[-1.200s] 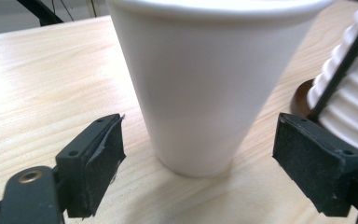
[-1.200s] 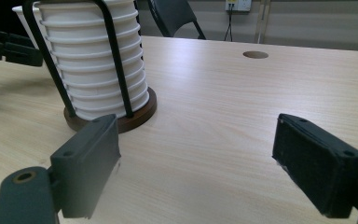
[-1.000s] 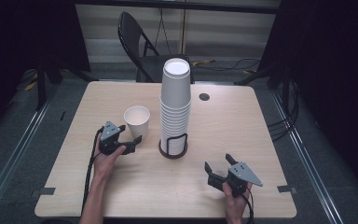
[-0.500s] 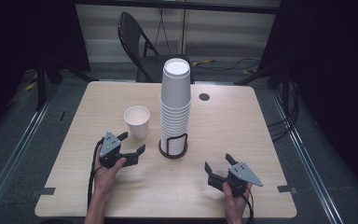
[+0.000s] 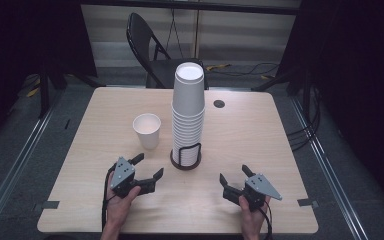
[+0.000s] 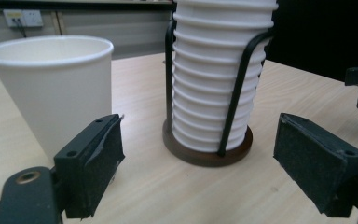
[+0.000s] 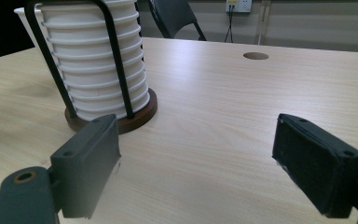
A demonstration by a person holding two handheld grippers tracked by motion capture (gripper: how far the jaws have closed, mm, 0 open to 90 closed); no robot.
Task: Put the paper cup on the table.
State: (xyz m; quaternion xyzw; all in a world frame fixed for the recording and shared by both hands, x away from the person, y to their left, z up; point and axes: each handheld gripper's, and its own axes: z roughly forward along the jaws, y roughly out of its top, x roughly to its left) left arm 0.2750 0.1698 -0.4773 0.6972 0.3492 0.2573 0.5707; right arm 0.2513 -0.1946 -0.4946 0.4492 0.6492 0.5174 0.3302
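Two grippers sit near the front edge of the table (image 5: 260, 115), each held low in a hand, and both are empty. Nearest on the person's left, the left gripper (image 5: 147, 168) rests just above the wood with its jaws spread wide, nothing between them; its hand (image 5: 121, 200) wraps the body from behind, and the jaws angle forward and a little to the right, toward the middle of the table. In the left gripper view the two black pads frame both the single paper cup (image 6: 56, 88) and the stack beyond. On the other side, the right gripper (image 5: 235, 179) is likewise wide open and holding nothing, its hand (image 5: 252, 212) low at the table edge, jaws pointing up and left at the holder.

Just past the left gripper, the single paper cup stands upright and alone on the table, apart from the jaws and just to the left of the cup stack (image 5: 188, 107). That stack rises tall from a wire cup holder (image 5: 185, 155) on a round dark base.

Judging by this layout, one cup looks already set out, and many remain in the stack; neither gripper has begun a new reach. Farther back lie a small round hole (image 5: 219, 104) in the tabletop and a folding chair (image 5: 152, 47) behind it.
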